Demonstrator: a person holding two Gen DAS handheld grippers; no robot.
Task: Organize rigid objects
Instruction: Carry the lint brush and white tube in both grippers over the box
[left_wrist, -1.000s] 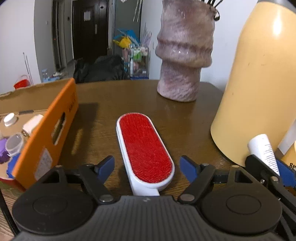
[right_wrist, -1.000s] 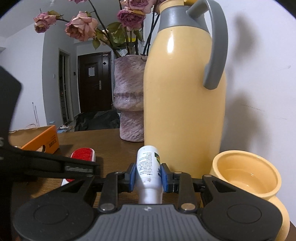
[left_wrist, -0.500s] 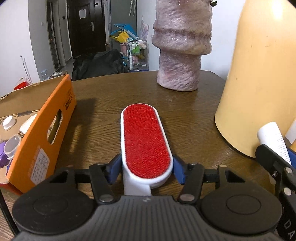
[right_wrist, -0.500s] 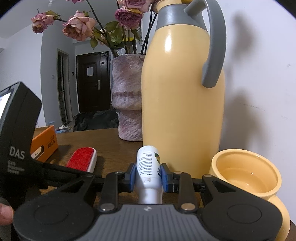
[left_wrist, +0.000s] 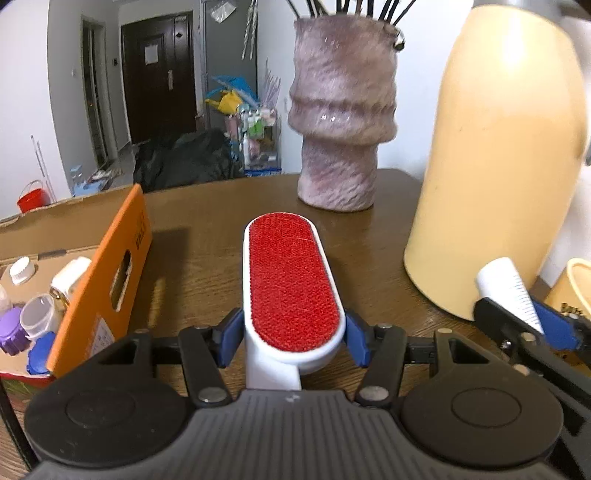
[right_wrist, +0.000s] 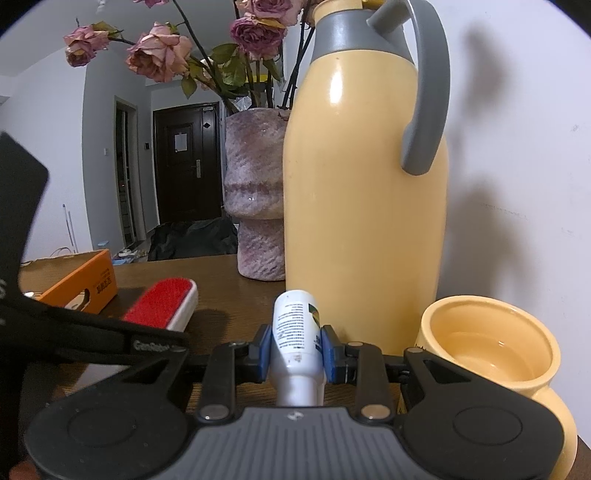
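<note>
Setting: a lived-in home, and you are working at its wooden table (left_wrist: 207, 258). Evidence, right wrist view: dried roses (right_wrist: 159, 55) at upper left in a mottled pink vase (right_wrist: 255, 195) at centre; a yellow thermos jug (right_wrist: 365, 184) with a matching mug (right_wrist: 491, 350) at lower right. Left wrist view: a dark entry door (left_wrist: 159, 74) at upper left, a cluttered rack of household bottles (left_wrist: 255, 140) at centre, a red bucket (left_wrist: 31, 195) at the left edge.
</note>
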